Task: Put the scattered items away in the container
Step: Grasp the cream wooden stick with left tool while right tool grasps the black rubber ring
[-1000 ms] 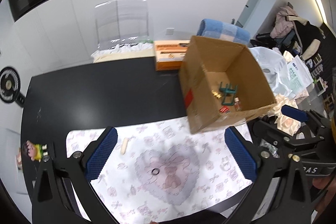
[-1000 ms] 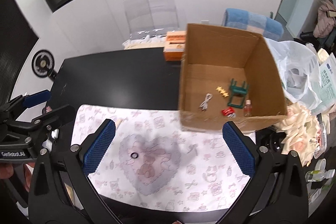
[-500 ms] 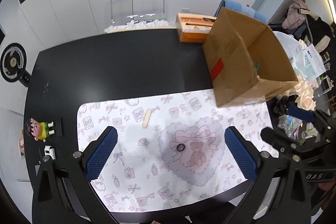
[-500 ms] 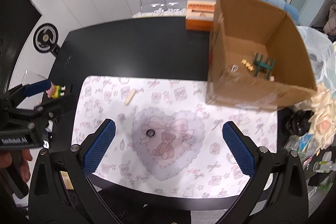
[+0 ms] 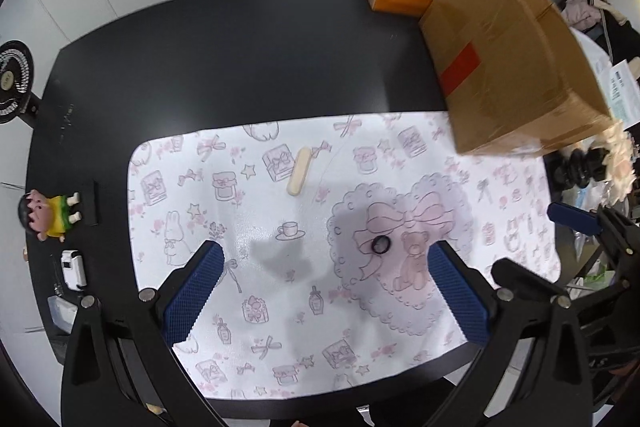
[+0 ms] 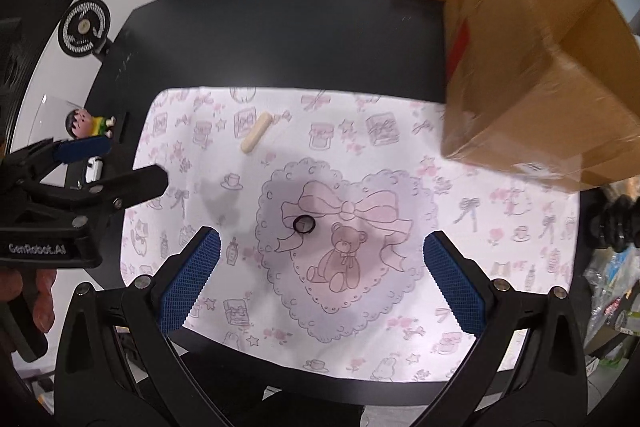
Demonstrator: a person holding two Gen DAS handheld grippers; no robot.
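black tabletop [image 5: 240, 59] fills the middle of both views, with a white printed mat [image 5: 280, 267] of pink bows and a scalloped heart across its lower half and a brown taped cardboard box [image 6: 532, 59] at upper right. both tools hover above the mat with blue ribbed pads spread wide and empty: the left gripper [image 5: 326, 293] low in its own view, the right gripper [image 6: 320, 281] likewise. a small black ring [image 6: 304, 225] lies on the heart, a pale rounded stick [image 6: 256, 137] above it toward upper left.
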